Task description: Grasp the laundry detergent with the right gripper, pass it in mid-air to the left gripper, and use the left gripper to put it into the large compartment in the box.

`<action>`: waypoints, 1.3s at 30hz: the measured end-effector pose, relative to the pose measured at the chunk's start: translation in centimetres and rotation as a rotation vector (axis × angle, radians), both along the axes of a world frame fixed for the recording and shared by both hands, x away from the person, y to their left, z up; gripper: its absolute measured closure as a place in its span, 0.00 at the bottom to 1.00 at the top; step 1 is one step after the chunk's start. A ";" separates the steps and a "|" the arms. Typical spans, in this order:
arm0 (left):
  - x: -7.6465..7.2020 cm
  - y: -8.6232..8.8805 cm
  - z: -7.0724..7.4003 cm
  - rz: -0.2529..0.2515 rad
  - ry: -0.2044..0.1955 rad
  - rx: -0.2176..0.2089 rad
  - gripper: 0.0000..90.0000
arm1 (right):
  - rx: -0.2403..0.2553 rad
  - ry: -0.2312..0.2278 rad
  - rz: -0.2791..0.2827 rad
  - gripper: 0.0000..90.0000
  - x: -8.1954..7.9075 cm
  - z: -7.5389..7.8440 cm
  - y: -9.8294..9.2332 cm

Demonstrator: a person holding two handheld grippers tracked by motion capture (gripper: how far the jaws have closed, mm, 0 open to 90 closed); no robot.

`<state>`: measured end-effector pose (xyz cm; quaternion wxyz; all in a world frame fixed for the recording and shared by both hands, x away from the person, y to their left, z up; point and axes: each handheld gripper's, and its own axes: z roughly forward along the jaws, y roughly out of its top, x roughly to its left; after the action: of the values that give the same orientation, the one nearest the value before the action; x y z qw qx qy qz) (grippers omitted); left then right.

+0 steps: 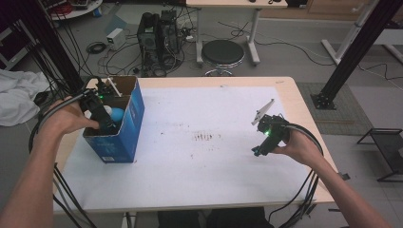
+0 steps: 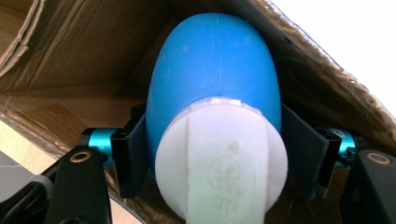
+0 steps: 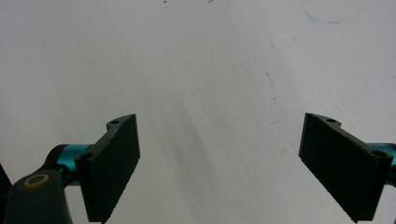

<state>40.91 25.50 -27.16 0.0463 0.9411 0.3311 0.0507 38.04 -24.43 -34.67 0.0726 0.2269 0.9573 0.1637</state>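
My forearms come in from the near edge of the table, one on each side. My right hand holds the right gripper low over the white sheet, toward the table's right side and back from its near edge. In the right gripper view its jaws stand spread wide, with bare white sheet between and beyond them and only faint marks on it. The sheet is open around that gripper on every side: toward me, to the far edge, and leftward across the middle, where a small patch of reddish marks sits.

On the left, my left hand holds the left gripper down inside the blue box, which stands open-topped near the table's left edge. In the left gripper view the jaws are pinching a blue and white egg, one pad on each flank, white end toward the camera and blue end pointing deeper in. Brown cardboard walls close in above and on both sides of the egg, so room there is tight. The box's right wall shows as a torn edge with white beyond it.

Past the far edge, on the floor, stands a black stool beside a computer tower and loose cables.
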 end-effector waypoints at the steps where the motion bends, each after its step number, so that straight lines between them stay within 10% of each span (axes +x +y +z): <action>1: 0.0 0.0 0.0 0.007 -0.001 -0.008 0.35 | 0.005 0.000 0.000 0.13 0.0 0.0 0.0; 25: -0.3 0.1 0.6 -0.018 0.046 -0.013 0.30 | -0.003 0.003 0.009 0.13 -0.1 -0.2 0.2; 34: -0.6 -0.1 1.5 -0.031 0.031 0.001 0.30 | -0.006 0.012 -0.005 0.13 -0.2 -0.2 0.1; 39: -1.1 -0.5 3.4 -0.015 -0.025 -0.058 0.27 | -0.002 0.005 0.013 0.13 0.0 -0.3 0.2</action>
<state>39.82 25.04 -23.81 0.0783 0.9411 0.3246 0.0524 38.03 -24.25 -34.96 0.0692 0.2210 0.9591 0.1626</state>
